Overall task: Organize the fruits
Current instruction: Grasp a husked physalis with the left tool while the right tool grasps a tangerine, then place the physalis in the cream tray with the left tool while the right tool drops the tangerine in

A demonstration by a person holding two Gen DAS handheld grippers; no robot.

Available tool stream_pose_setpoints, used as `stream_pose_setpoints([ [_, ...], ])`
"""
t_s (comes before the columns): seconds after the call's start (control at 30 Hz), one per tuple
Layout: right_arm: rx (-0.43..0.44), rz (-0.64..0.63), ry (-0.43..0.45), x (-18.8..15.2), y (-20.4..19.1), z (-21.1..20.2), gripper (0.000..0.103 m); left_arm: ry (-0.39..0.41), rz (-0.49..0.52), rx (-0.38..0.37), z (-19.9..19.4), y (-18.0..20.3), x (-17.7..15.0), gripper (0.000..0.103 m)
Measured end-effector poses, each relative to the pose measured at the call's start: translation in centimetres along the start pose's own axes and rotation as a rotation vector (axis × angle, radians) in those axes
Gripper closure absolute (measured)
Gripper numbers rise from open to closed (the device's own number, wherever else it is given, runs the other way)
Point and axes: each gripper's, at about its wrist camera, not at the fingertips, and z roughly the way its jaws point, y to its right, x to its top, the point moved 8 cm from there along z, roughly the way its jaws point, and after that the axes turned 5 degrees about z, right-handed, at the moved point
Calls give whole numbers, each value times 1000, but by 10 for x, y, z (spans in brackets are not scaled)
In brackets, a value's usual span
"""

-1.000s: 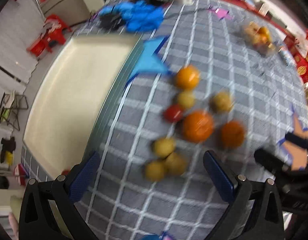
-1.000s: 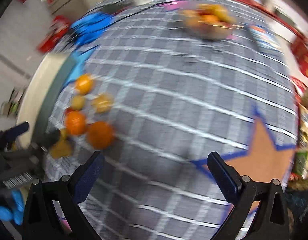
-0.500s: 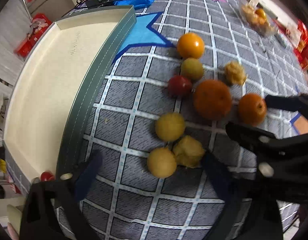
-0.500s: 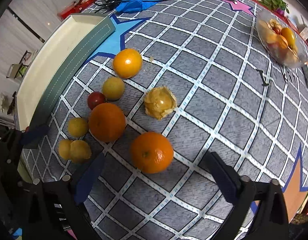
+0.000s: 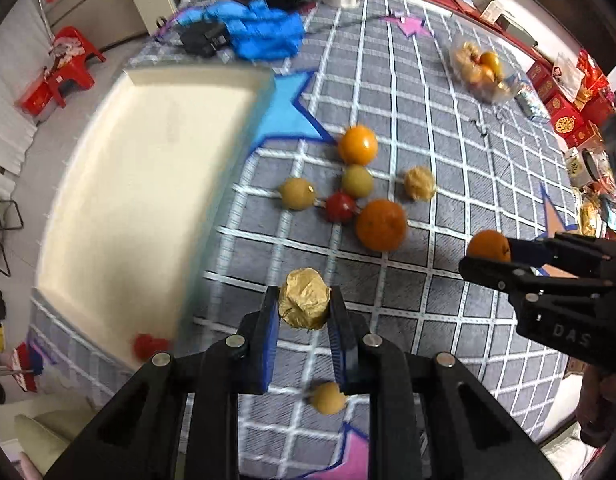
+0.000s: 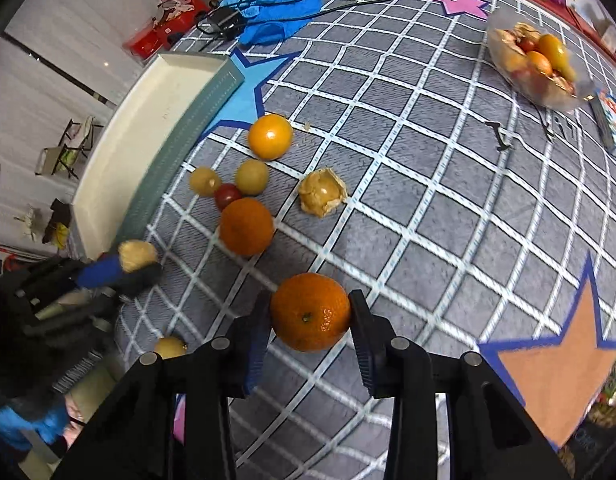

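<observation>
Jaws of the left gripper (image 5: pixel 304 308), just closed, pinch a husked fruit (image 5: pixel 305 299) above the checked cloth (image 5: pixel 448 184); husk crumpled, its long axis unclear. Right gripper (image 6: pixel 310 314) has just clamped a mandarin (image 6: pixel 310 311), stem scar facing the camera.

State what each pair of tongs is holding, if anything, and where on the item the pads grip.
The left tongs hold a papery husked fruit, pinched at its two sides. The right tongs hold an orange, gripped across its middle, pads on opposite sides.
</observation>
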Motion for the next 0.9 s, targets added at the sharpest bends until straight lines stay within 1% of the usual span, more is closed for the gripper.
stream_pose_setpoints([
  [0.1,16,9,-2,0,-18,-9,63,-9,-8,8,-22,-21,9,78],
  [0.17,37,11,-2,-1,-38,-13,63,-19,-6,29,-36,-43,2,78],
  [0.2,55,10,-2,4,-56,-10,63,-24,0,47,-37,-56,3,78],
  [0.27,73,1,3,14,-83,-3,63,-37,4,66,-34,-83,6,78],
  [0.3,85,-4,8,23,-105,2,63,-42,3,63,-34,-97,4,78],
  [0.37,93,-1,13,37,-131,11,63,-59,19,63,-24,-125,6,78],
  [0.43,101,40,0,53,-159,30,63,-88,54,79,-13,-144,3,78],
  [0.47,103,59,-11,56,-164,37,63,-106,75,85,-5,-154,3,78],
  [0.53,87,95,-40,65,-178,54,63,-129,93,61,6,-169,2,78],
  [0.6,44,108,-61,72,-188,70,63,-150,110,32,18,-178,3,78],
  [0.73,-13,137,-96,75,-194,84,62,-166,156,-2,32,-186,3,77],
  [0.77,-25,145,-103,76,-194,86,62,-159,158,-9,32,-187,3,75],
  [0.8,-34,152,-110,77,-196,87,55,-153,160,-11,32,-188,4,70],
  [0.83,-37,154,-110,78,-198,87,40,-150,163,-7,31,-190,4,64],
  [0.87,-41,152,-105,79,-201,85,29,-149,164,-3,30,-191,4,49],
  [0.9,-46,152,-99,81,-204,84,15,-145,165,-5,29,-191,5,37],
])
